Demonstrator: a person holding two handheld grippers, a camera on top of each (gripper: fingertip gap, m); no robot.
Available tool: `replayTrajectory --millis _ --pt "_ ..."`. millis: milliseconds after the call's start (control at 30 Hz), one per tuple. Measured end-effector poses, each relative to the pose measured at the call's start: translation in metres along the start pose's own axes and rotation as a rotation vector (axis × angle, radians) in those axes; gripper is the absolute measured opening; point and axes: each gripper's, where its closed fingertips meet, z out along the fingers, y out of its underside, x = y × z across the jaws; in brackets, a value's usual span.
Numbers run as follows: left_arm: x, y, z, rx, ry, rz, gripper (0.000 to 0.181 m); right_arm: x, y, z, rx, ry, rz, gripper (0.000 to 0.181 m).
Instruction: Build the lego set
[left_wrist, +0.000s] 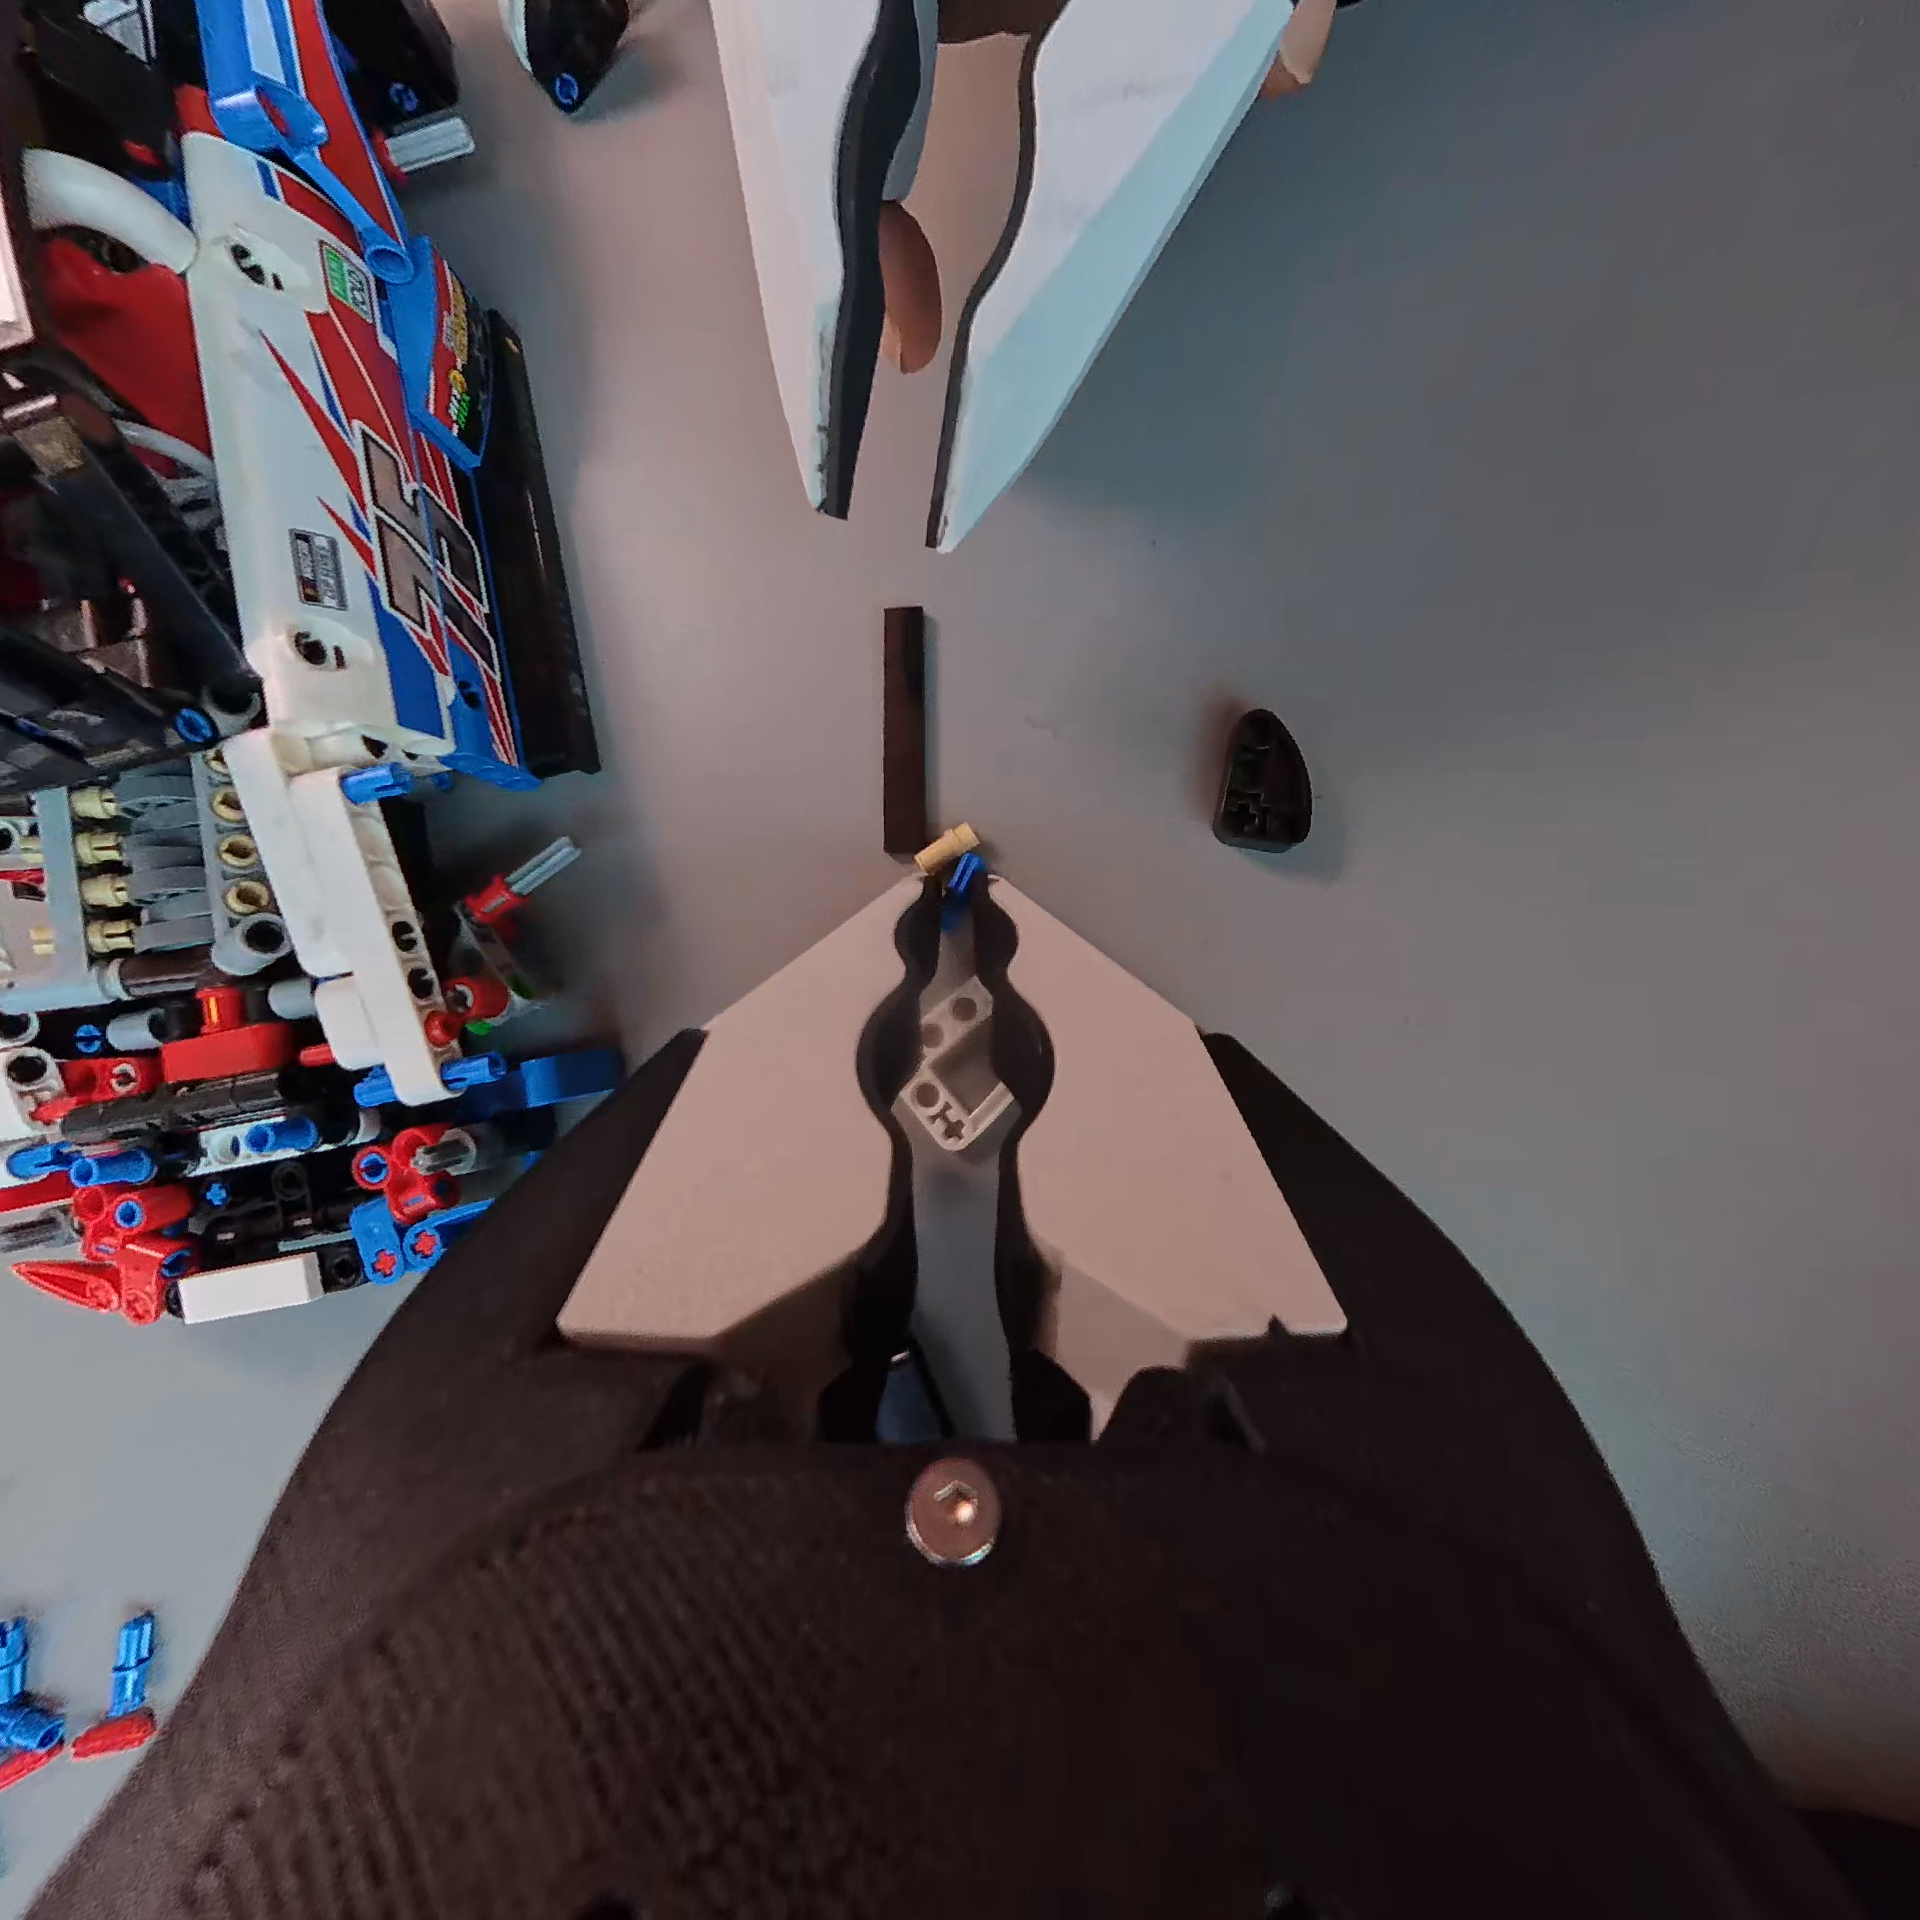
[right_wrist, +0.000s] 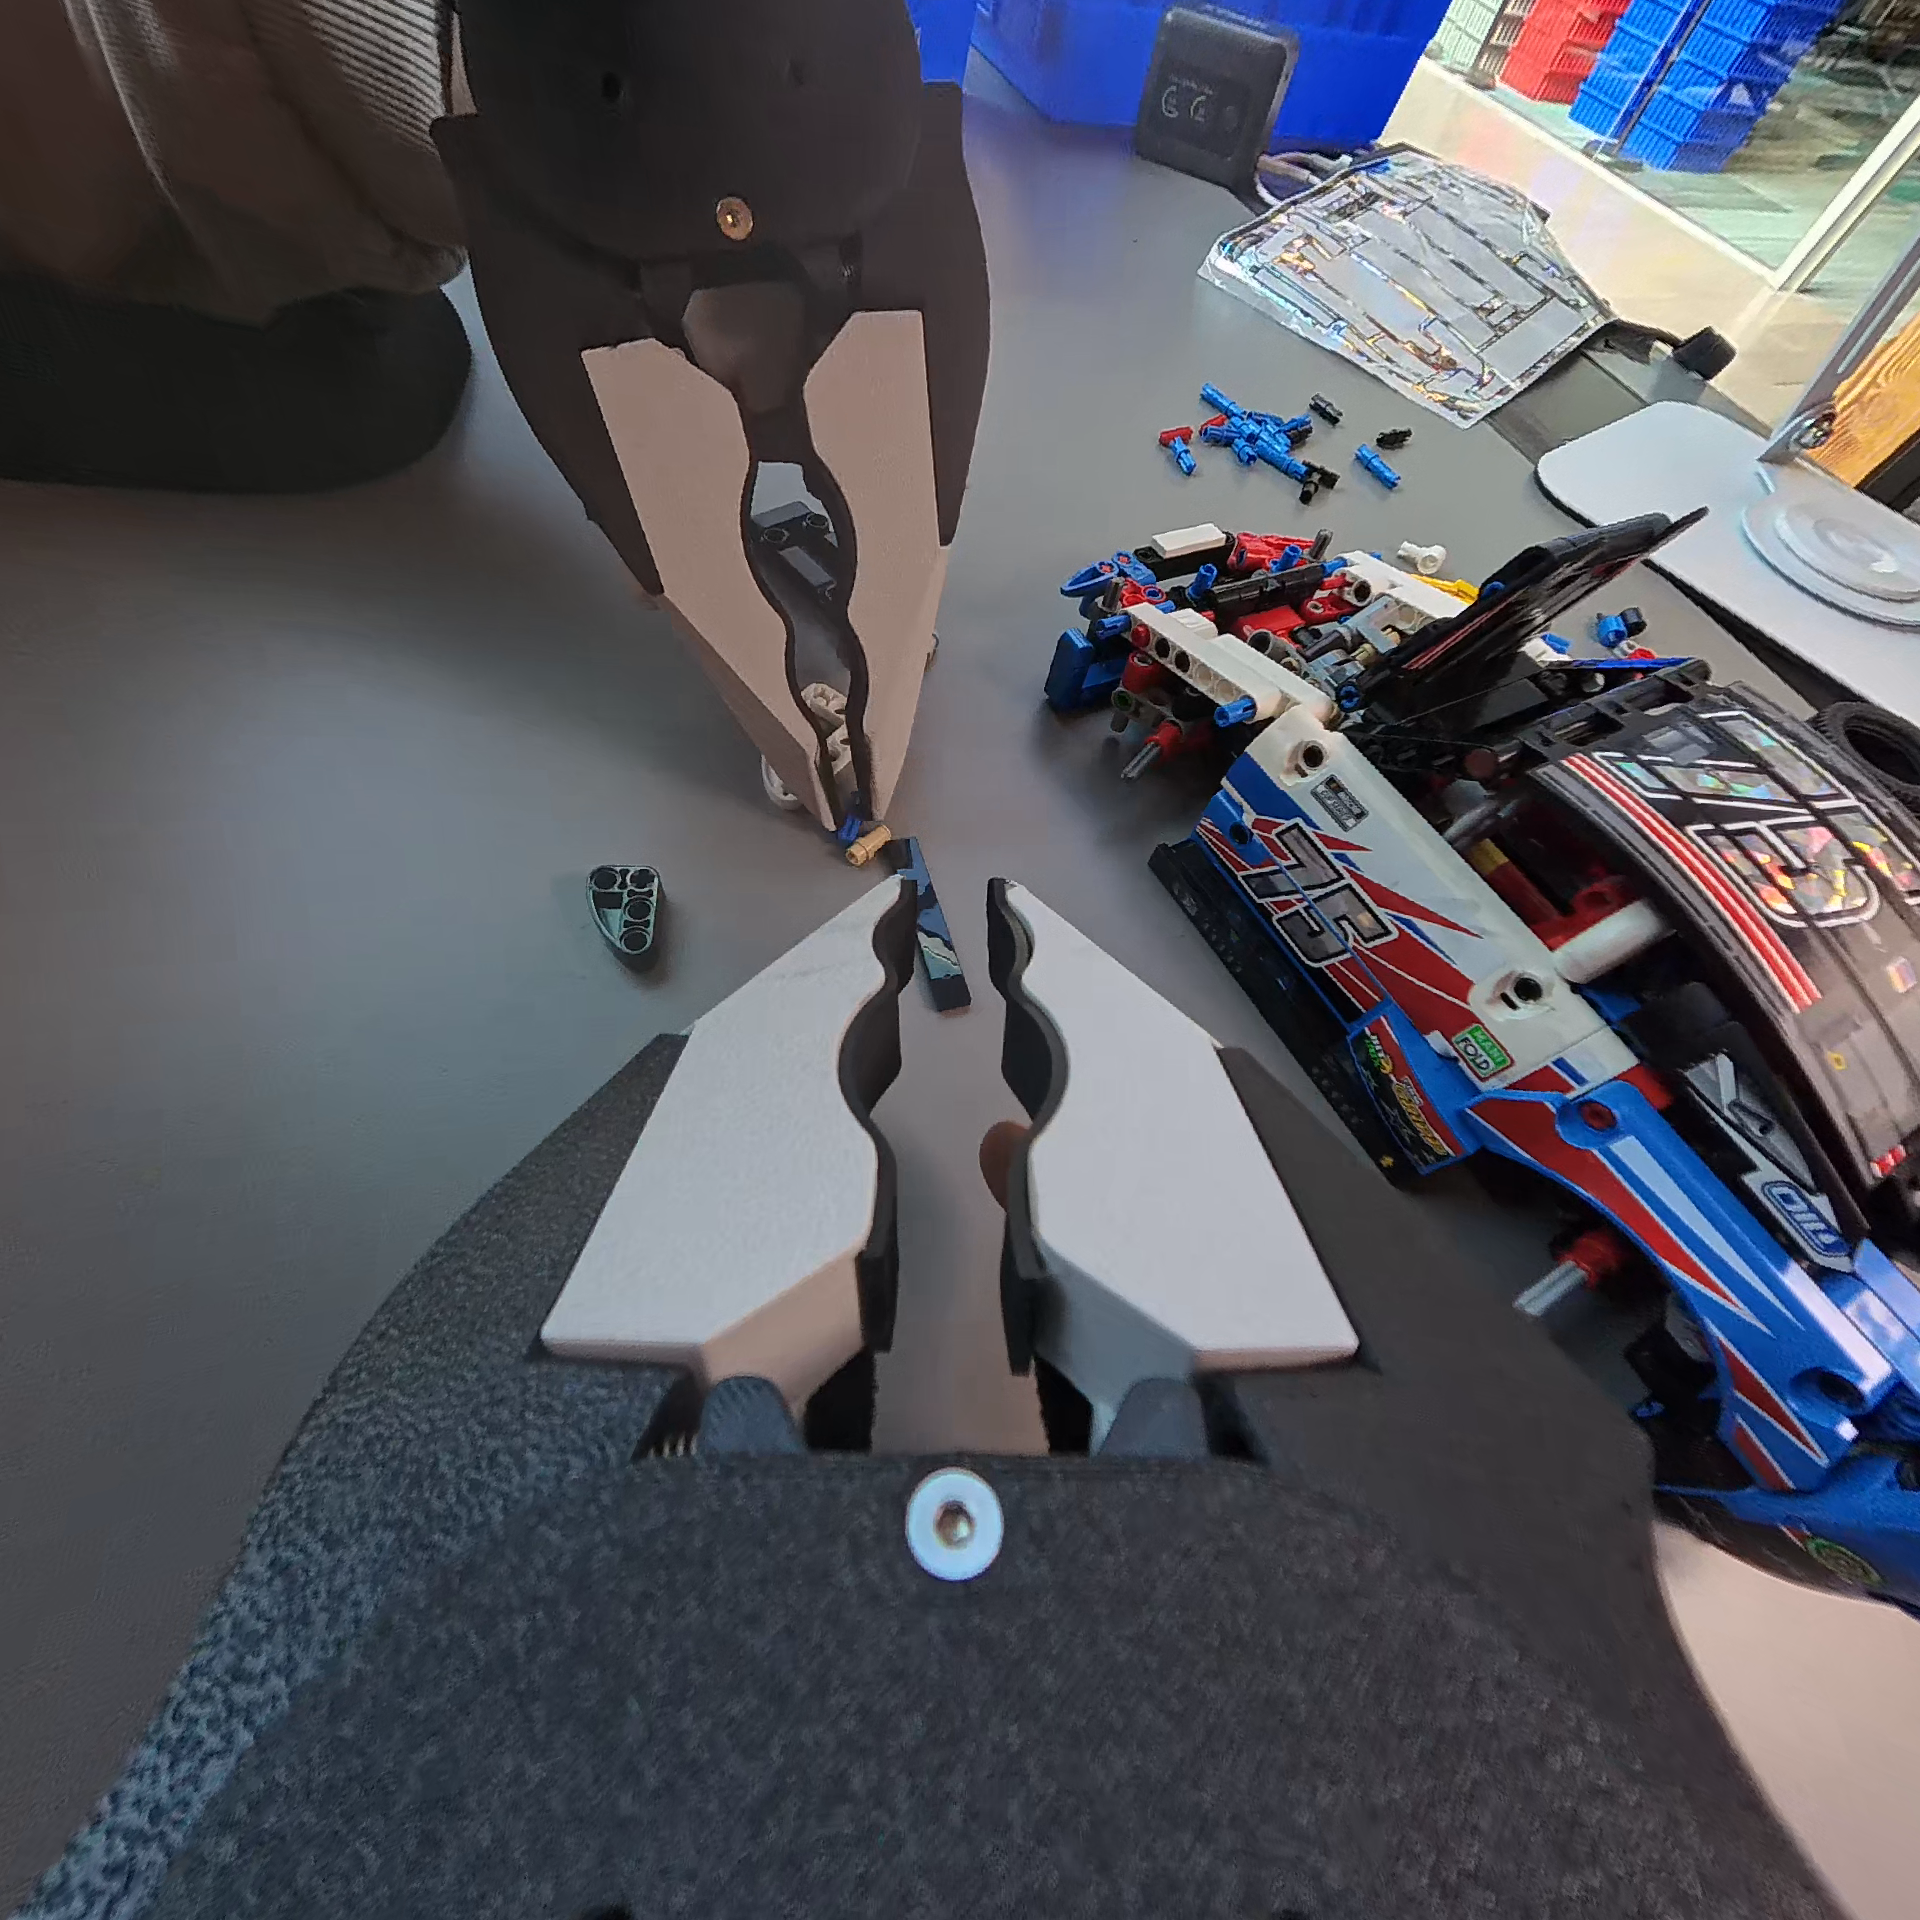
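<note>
Grey tabletop (right_wrist: 312, 675), blue bins (right_wrist: 1683, 73) behind, left tool (left_wrist: 954, 883) pinching blue pin (left_wrist: 964, 873), right tool (right_wrist: 943, 883) spread.

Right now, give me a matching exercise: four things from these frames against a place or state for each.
Things:
1. left gripper
2. right gripper
3. black flat strip
4. black rounded piece

States:
A. lying alone on the table
B. open, empty
C. shut on a blue pin
D. lying between the two grippers

Pairs: 1-C, 2-B, 3-D, 4-A
</note>
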Motion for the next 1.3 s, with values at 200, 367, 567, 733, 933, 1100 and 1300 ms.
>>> replayTrajectory --millis 200,367,567,733,933,1100,1300 --pt "0.003 -0.023 -0.016 0.210 0.006 -0.108 0.003 -0.016 -0.023 -0.007 0.130 -0.057 -0.065 0.012" --pt "0.030 -0.057 -0.041 0.451 0.199 -0.250 0.002 -0.047 -0.045 -0.013 0.243 -0.081 -0.292 0.012" --pt "0.039 -0.066 -0.049 0.525 0.288 -0.289 0.002 -0.057 -0.044 -0.012 0.240 -0.089 -0.369 0.006" --pt "0.044 -0.065 -0.049 0.521 0.351 -0.323 0.002 -0.063 -0.042 -0.013 0.235 -0.113 -0.397 0.005" --pt "0.050 -0.066 -0.052 0.551 0.509 -0.467 0.002 -0.067 -0.043 -0.014 0.230 -0.103 -0.456 0.001" --pt "0.050 -0.070 -0.062 0.606 0.574 -0.511 0.002 -0.068 -0.051 -0.020 0.269 -0.128 -0.402 0.001" --pt "0.049 -0.073 -0.068 0.630 0.544 -0.489 0.010 -0.065 -0.058 -0.026 0.319 -0.153 -0.323 0.001"
